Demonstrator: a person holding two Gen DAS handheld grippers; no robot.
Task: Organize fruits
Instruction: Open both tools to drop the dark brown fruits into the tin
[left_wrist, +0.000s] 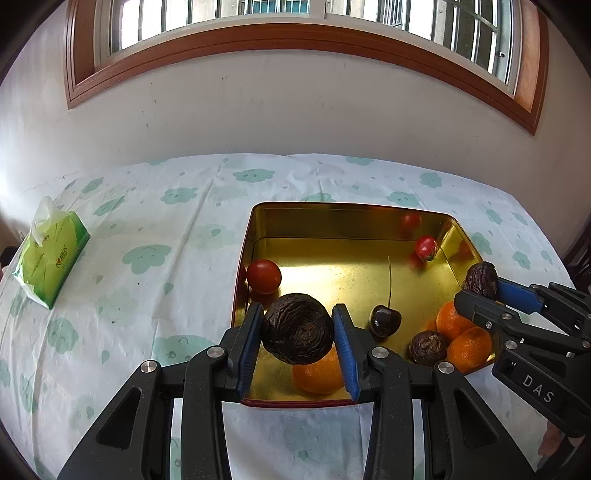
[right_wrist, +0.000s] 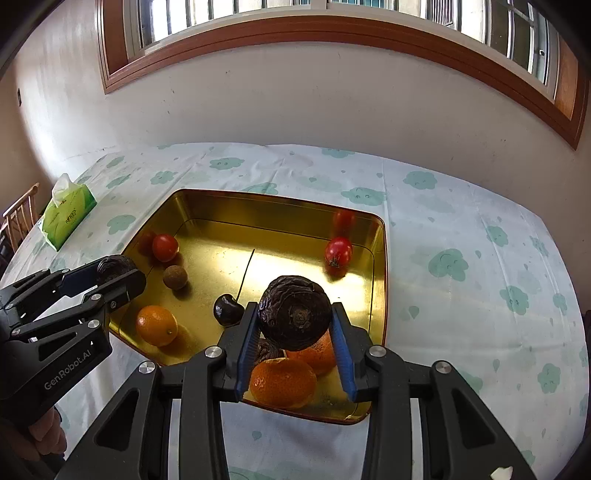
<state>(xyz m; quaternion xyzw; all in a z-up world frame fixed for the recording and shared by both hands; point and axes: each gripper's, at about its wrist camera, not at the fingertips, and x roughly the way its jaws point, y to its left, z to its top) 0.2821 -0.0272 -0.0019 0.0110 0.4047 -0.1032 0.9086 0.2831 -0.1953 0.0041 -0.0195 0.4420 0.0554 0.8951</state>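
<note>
A gold tin tray (left_wrist: 332, 221) (right_wrist: 258, 210) lies on the table. My left gripper (left_wrist: 298, 325) is shut on a dark wrinkled passion fruit (left_wrist: 297, 328) and holds it above the tray's near left edge. My right gripper (right_wrist: 294, 314) is shut on another wrinkled passion fruit (right_wrist: 294, 312) over the tray's near right part. In the tray lie two red tomatoes (left_wrist: 263, 276) (left_wrist: 426, 248), a dark cherry (left_wrist: 385, 319), oranges (left_wrist: 468, 349) (right_wrist: 156, 325), a third passion fruit (left_wrist: 427, 347) and a small brown longan (right_wrist: 175, 277).
A green tissue pack (left_wrist: 51, 254) (right_wrist: 68, 210) sits at the table's far left. The table has a cloud-print cloth (left_wrist: 147, 258). A wall with a wood-framed window stands behind. A wooden chair (right_wrist: 18, 218) is at the left.
</note>
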